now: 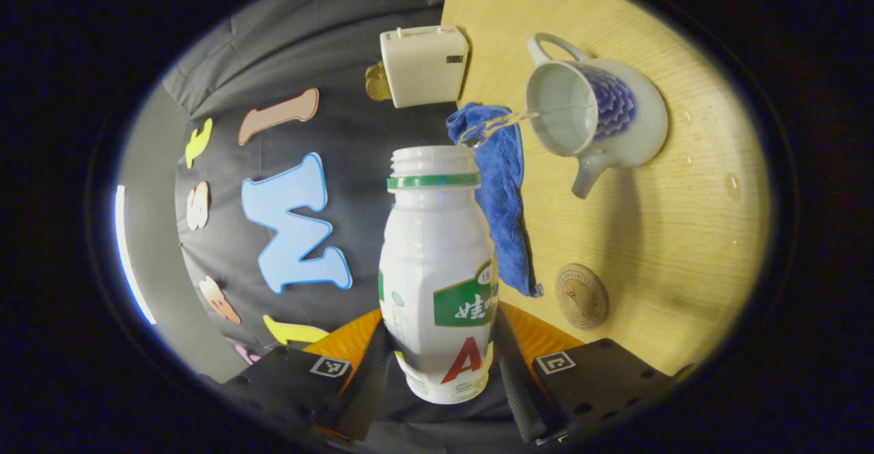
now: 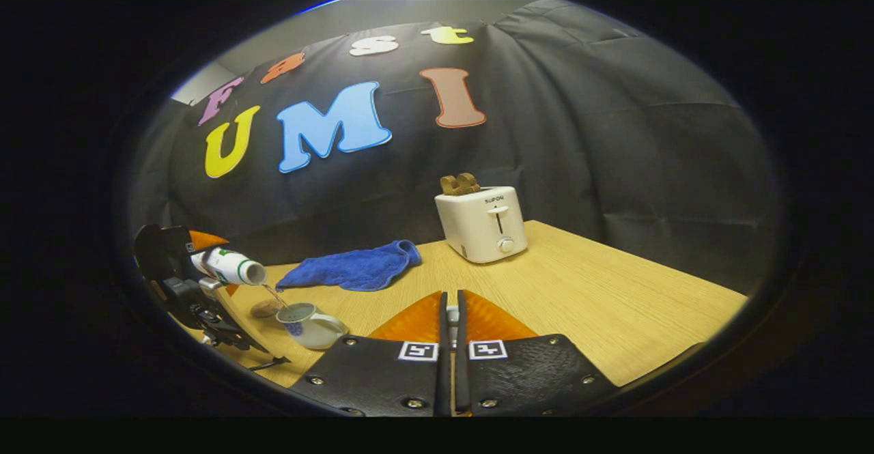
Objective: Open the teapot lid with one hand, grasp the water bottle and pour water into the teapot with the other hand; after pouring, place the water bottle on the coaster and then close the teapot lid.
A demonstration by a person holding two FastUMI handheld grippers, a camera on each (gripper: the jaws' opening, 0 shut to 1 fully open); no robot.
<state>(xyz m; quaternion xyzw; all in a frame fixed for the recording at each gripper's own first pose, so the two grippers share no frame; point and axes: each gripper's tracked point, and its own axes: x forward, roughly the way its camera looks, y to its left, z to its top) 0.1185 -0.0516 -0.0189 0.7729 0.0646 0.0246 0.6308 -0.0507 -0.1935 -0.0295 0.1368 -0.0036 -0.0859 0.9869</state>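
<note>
- The right gripper (image 2: 450,328) shows at the bottom of the right gripper view, its fingers (image 2: 418,321) nearly together with a small pale thing between them, too hidden to name.
- A white toaster (image 2: 483,223) stands on the wooden table (image 2: 601,304) near the black cloth wall, with brown slices in its slots.
- A blue cloth (image 2: 351,267) lies crumpled left of the toaster.
- At far left, the left gripper (image 2: 201,263) holds a tilted bottle (image 2: 229,266), and water falls from its mouth into the open teapot (image 2: 307,324) below.
- A round coaster (image 2: 263,309) lies just beside the teapot.
</note>
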